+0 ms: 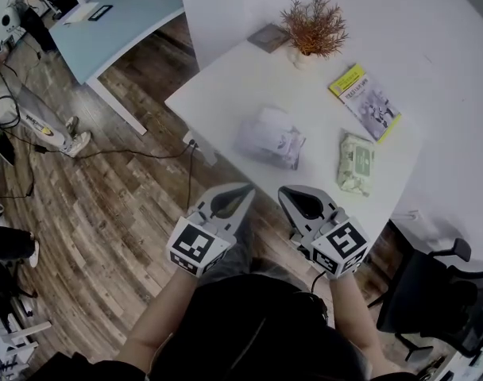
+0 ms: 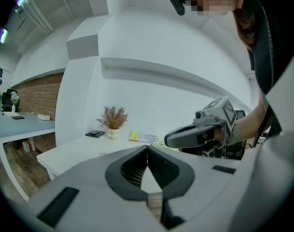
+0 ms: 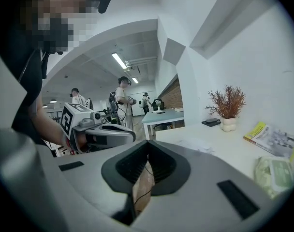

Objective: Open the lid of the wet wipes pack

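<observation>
The wet wipes pack (image 1: pixel 355 163) is pale green with a flat lid and lies on the right part of the white table (image 1: pixel 226 82). In the right gripper view the wet wipes pack (image 3: pixel 275 175) shows at the lower right edge. Both grippers hover short of the table's near edge, over the wooden floor, apart from the pack. My left gripper (image 1: pixel 248 187) is shut with nothing between its jaws; in its own view the left gripper (image 2: pixel 147 149) shows its jaws meeting. My right gripper (image 1: pixel 283 190) is shut and empty too, as the right gripper (image 3: pixel 148 143) shows in its own view.
A crumpled white soft pack (image 1: pixel 271 139) lies mid-table, just beyond the grippers. A yellow-green booklet (image 1: pixel 366 100), a dried plant in a small pot (image 1: pixel 311 30) and a dark flat square (image 1: pixel 268 37) sit farther back. An office chair (image 1: pixel 432 292) stands at right. People stand in the background (image 3: pixel 122 100).
</observation>
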